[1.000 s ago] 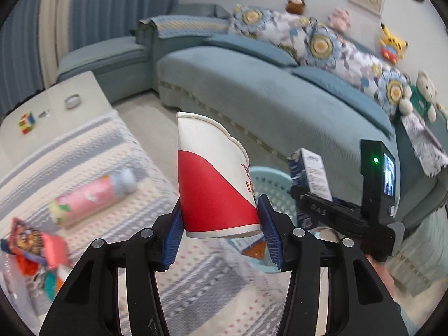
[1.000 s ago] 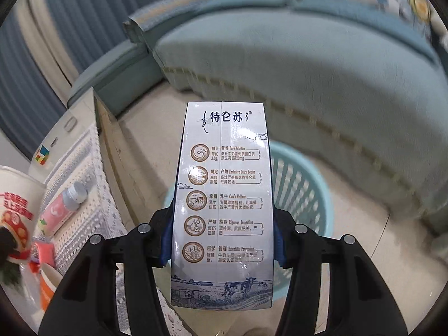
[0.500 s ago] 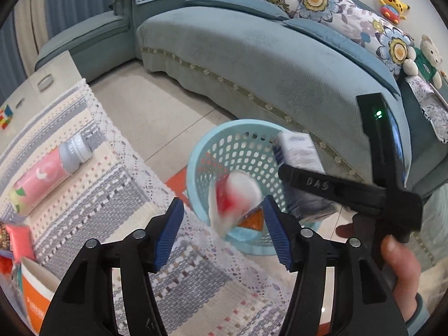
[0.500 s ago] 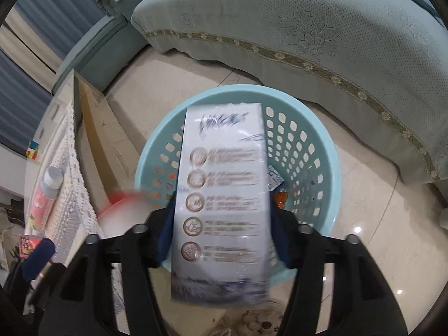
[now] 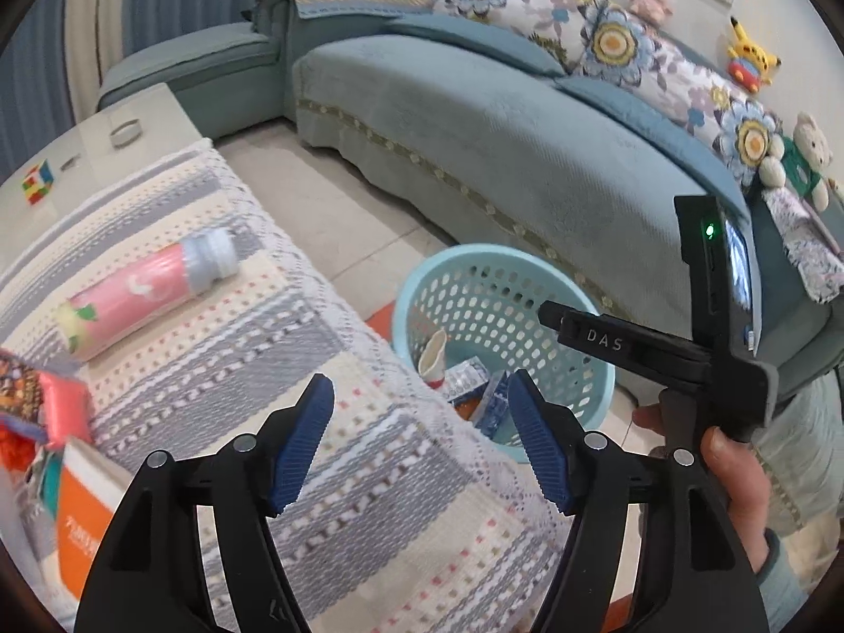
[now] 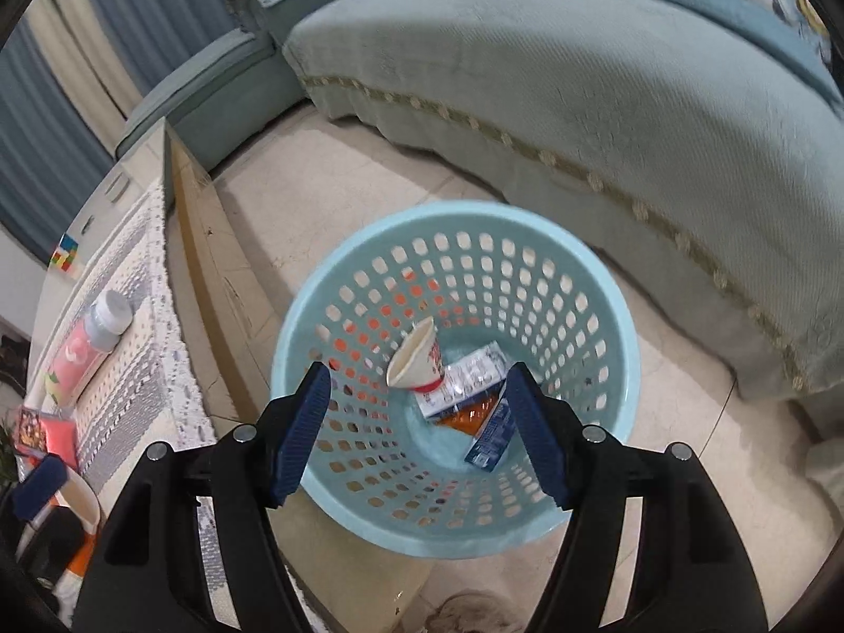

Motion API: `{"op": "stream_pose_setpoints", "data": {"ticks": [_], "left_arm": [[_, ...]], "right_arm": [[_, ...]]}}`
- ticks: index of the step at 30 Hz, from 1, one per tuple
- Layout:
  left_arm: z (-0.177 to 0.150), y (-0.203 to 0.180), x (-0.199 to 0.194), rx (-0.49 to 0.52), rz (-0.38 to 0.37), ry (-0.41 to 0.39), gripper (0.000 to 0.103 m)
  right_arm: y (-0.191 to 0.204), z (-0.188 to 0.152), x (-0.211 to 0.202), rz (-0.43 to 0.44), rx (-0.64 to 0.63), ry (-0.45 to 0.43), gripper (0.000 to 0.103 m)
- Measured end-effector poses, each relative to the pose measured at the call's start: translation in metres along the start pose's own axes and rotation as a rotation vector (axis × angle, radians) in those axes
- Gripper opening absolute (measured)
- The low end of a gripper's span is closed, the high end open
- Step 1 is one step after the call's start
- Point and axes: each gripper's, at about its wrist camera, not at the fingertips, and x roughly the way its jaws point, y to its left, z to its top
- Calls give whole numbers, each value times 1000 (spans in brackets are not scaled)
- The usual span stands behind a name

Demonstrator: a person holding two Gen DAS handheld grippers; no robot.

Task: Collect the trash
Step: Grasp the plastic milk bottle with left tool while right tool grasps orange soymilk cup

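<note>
A light blue perforated basket (image 6: 606, 327) stands on the floor beside the table; it also shows in the left wrist view (image 5: 475, 269). Inside lie a red-and-white paper cup (image 6: 414, 356), a white milk carton (image 6: 469, 377) and a blue-white carton (image 6: 490, 435). My right gripper (image 6: 419, 430) is open and empty above the basket. My left gripper (image 5: 419, 440) is open and empty over the table's edge. A pink bottle (image 5: 142, 290) lies on the table cloth.
A striped cloth (image 5: 221, 369) covers the table. Snack packets (image 5: 37, 411) and an orange-white cup (image 5: 84, 511) sit at its left end. A colour cube (image 5: 38, 182) lies on the far end. A teal sofa (image 5: 501, 137) runs behind the basket.
Both grippers opened. The paper cup fell from the left gripper and the milk carton from the right; both now lie in the basket.
</note>
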Motion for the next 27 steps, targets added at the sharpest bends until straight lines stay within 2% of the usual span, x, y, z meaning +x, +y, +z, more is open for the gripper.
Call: {"op": "stream_pose_setpoints", "data": {"ticks": [5, 9, 13, 17, 20, 23, 25, 27], "left_arm": [[-4, 25, -41, -47, 17, -75, 67], [-9, 48, -78, -58, 71, -137, 67], [-21, 83, -123, -101, 135, -213, 67], [-41, 129, -162, -191, 198, -279, 71], [-60, 165, -179, -258, 260, -294, 72], [-79, 198, -189, -301, 324, -282, 72], [-92, 218, -190, -328, 333, -260, 75], [-105, 236, -184, -356, 340, -233, 76]], "right_arm": [[27, -2, -13, 73, -55, -60, 65], [55, -8, -36, 142, -132, -134, 65], [99, -25, -68, 217, -250, -205, 65], [149, -54, -91, 270, -358, -221, 65], [179, -79, -99, 321, -387, -192, 65], [211, -108, -97, 372, -392, -106, 65], [234, -129, -87, 409, -385, -14, 65], [248, -141, -78, 411, -378, 40, 66]]}}
